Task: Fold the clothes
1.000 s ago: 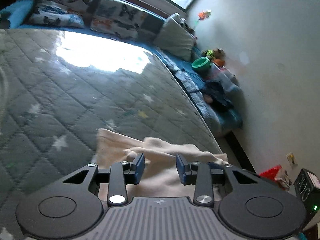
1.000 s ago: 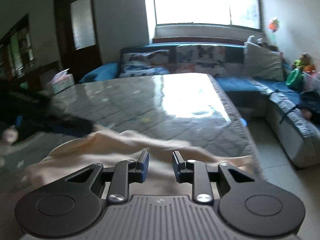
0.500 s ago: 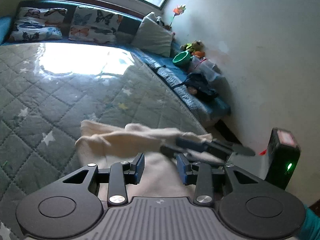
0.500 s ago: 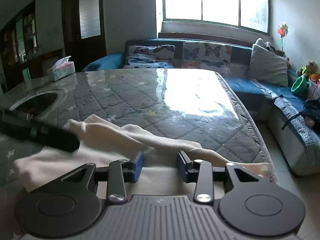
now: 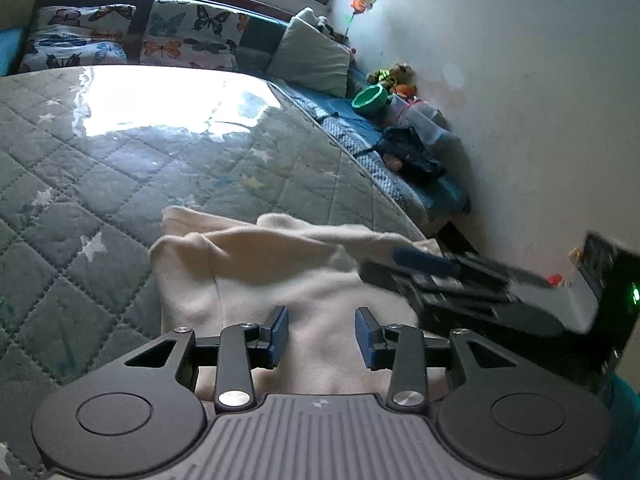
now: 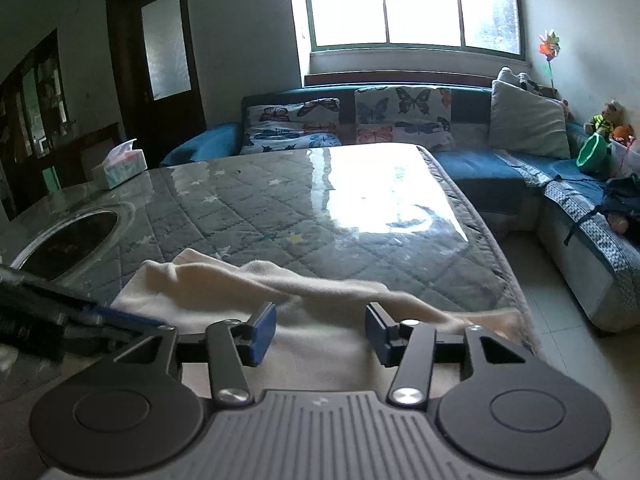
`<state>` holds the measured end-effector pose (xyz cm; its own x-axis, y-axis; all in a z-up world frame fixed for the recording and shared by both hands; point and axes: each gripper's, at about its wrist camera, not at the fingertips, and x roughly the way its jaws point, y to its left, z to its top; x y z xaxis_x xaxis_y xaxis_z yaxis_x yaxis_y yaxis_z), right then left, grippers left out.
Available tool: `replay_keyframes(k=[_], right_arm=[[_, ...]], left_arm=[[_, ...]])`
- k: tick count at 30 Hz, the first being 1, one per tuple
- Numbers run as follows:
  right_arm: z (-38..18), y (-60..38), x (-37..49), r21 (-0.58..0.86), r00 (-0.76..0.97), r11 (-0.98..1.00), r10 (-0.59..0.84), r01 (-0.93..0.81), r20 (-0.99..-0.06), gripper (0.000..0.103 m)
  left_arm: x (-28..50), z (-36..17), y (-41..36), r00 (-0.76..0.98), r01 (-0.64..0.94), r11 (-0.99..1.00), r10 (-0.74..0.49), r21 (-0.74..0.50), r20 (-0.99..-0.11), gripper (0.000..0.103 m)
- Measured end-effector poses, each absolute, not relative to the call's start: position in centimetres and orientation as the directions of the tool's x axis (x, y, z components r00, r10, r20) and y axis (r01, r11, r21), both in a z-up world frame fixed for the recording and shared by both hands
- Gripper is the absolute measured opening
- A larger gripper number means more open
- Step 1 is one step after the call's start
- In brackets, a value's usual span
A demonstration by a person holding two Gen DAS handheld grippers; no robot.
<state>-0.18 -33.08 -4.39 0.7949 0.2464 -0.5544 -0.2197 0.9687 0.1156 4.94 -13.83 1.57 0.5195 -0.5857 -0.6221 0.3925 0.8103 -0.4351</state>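
A cream garment (image 5: 256, 276) lies rumpled on the near end of a grey quilted, glass-topped table (image 5: 132, 168). It also shows in the right wrist view (image 6: 256, 284). My left gripper (image 5: 322, 338) is open and empty, just above the garment's near part. My right gripper (image 6: 320, 334) is open and empty over the garment near the table's right edge. The right gripper also shows in the left wrist view (image 5: 456, 280), at the right. The left gripper also shows in the right wrist view (image 6: 64, 316), at the left.
A blue sofa (image 6: 480, 164) with butterfly cushions (image 6: 400, 118) runs behind and to the right of the table. A green bowl (image 5: 370, 98) and toys sit on it. A tissue box (image 6: 120, 164) stands at the table's far left. Floor (image 6: 560, 320) lies to the right.
Both grippers have opened wider. The right gripper has come nearer in the left wrist view. The garment has settled flatter on the table.
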Motion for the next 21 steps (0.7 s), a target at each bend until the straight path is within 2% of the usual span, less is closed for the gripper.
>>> replay_keyframes(k=[10,14,21], right_arm=[[-5.2,-35.0,-4.9,0.114,0.799,0.979,0.204,-0.169,-0.566,0.068],[-4.8,-35.2,-7.1,0.11,0.825,0.979,0.205,-0.173,-0.527,0.078],[-3.9,-35.2,-9.5,0.117,0.857,0.969,0.246,-0.216,-0.453,0.082]], left_arm=[[4.6,1.6,-13.4,0.528,0.377,0.815,-0.58,-0.44,-0.62,0.045],[4.1,1.8,-13.3,0.532,0.381,0.814,-0.581,-0.439,-0.616,0.048],[3.1,1.7,-12.8,0.535,0.388,0.812,-0.584,-0.437,-0.61,0.049]])
